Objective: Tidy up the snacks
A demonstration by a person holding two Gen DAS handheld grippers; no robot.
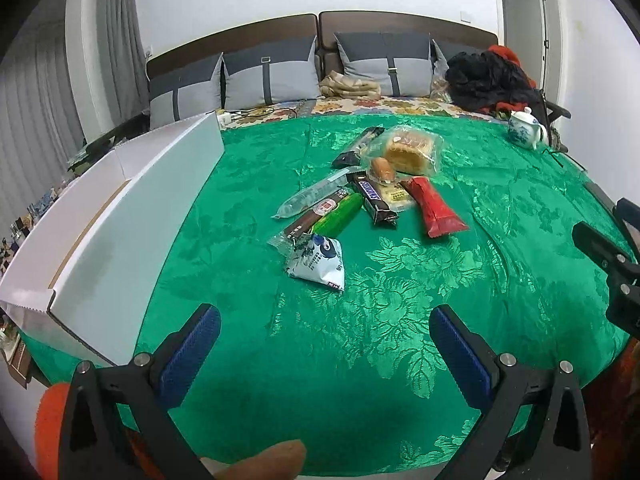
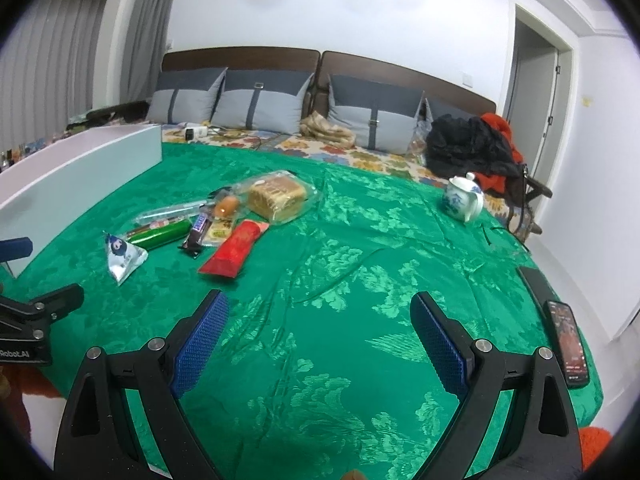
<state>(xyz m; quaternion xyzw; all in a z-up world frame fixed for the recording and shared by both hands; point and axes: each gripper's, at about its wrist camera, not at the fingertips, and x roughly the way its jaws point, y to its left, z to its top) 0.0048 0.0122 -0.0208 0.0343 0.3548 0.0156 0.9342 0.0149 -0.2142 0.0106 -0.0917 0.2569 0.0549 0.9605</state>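
Note:
Several snacks lie in a heap mid-table on the green cloth (image 1: 360,360): a white triangular pouch (image 1: 318,262) (image 2: 123,257), a green tube (image 1: 338,216) (image 2: 164,236), a Snickers bar (image 1: 374,198) (image 2: 197,231), a red packet (image 1: 434,207) (image 2: 234,252), wrapped bread (image 1: 410,150) (image 2: 276,196). A white open box (image 1: 108,232) (image 2: 76,168) stands at the left. My left gripper (image 1: 325,320) hangs open just short of the pouch. Also open, my right gripper (image 2: 320,308) holds nothing, right of the heap; it shows at the left wrist view's right edge (image 1: 612,256).
A blue-and-white teapot (image 1: 524,128) (image 2: 462,198) stands at the far right of the table. A phone (image 2: 568,342) lies near the right edge. Behind the table is a sofa with grey cushions (image 1: 272,74) and a pile of dark clothes (image 2: 468,148).

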